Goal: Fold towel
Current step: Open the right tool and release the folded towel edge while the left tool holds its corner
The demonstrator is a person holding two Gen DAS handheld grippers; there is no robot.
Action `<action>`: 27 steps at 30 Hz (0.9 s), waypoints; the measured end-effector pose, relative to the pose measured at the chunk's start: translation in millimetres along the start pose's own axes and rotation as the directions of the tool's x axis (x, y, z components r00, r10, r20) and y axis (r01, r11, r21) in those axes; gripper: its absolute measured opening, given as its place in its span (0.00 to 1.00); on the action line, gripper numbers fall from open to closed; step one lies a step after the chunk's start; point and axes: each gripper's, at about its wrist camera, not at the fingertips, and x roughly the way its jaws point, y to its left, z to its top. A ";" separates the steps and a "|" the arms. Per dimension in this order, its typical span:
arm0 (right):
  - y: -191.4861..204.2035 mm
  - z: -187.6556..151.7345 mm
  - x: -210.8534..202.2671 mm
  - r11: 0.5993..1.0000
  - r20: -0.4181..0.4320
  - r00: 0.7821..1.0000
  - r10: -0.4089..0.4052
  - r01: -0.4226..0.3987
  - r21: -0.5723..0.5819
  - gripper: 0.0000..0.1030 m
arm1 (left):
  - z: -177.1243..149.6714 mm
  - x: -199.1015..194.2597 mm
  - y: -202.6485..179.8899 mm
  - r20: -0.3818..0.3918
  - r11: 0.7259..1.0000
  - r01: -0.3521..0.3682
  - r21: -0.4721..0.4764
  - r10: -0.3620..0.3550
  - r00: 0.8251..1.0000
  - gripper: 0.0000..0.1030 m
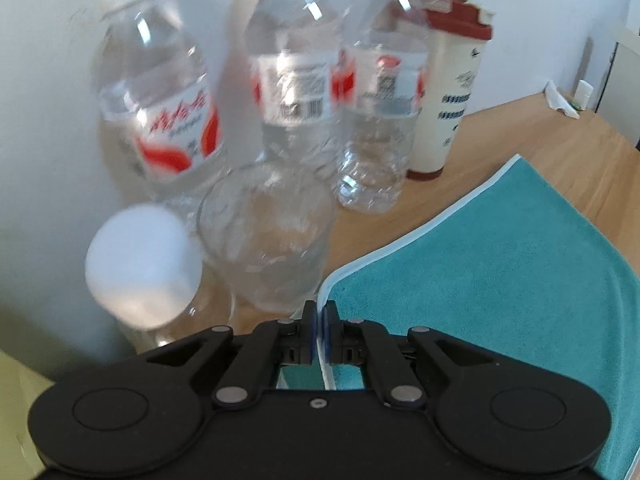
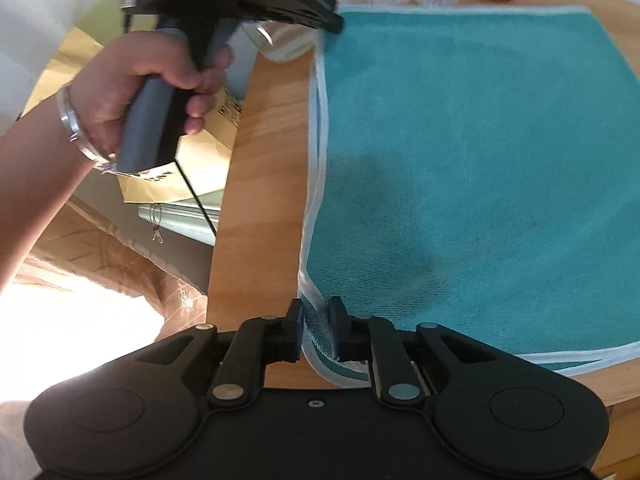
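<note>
Teal terry towel with a pale blue-white hem (image 2: 480,160) lies flat on the light wooden table (image 2: 260,200), and it looks already doubled, since two hems run side by side along its left edge. Its long axis seems to run from near to far in the right wrist view, though the fisheye bends the shape and I cannot be sure.

The left gripper (image 1: 319,312) is clenched on the far left corner of the towel; the white hem passes between its two blue-padded fingers (image 1: 308,332). In the right wrist view a person's hand (image 2: 132,92) wraps around the grey handle of this gripper, the wrist with a silver bracelet (image 2: 72,128) bent, the tool pointing to the right over the table edge.

The right gripper (image 2: 316,320) is closed on the near left corner of the towel, where the cloth bunches a little between the fingers.

Just beyond the left gripper stands a clear empty glass (image 1: 264,240), beside a white round cap (image 1: 140,264). Behind them are three clear plastic water bottles with red and white labels (image 1: 296,80), blurred, and to their right a cream paper cup with a red-brown lid (image 1: 448,80). Below the table, on the left, lies a yellow cardboard box (image 2: 192,168).
</note>
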 end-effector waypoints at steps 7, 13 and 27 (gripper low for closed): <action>-3.5 -6.5 -9.3 1.000 0.029 1.000 0.006 -0.006 0.015 0.30 | -11.5 7.5 10.2 -0.030 1.000 -0.007 -0.023 0.007 1.000 0.03; -11.7 -13.3 -26.6 0.999 0.039 0.999 -0.010 0.011 -0.041 0.40 | -11.1 10.4 10.8 -0.037 1.000 -0.007 -0.021 0.006 0.999 0.03; 26.1 -25.1 11.8 0.949 -0.046 0.990 -0.130 0.111 -0.297 0.36 | -8.9 6.1 15.7 -0.046 0.999 0.009 -0.047 -0.012 0.999 0.03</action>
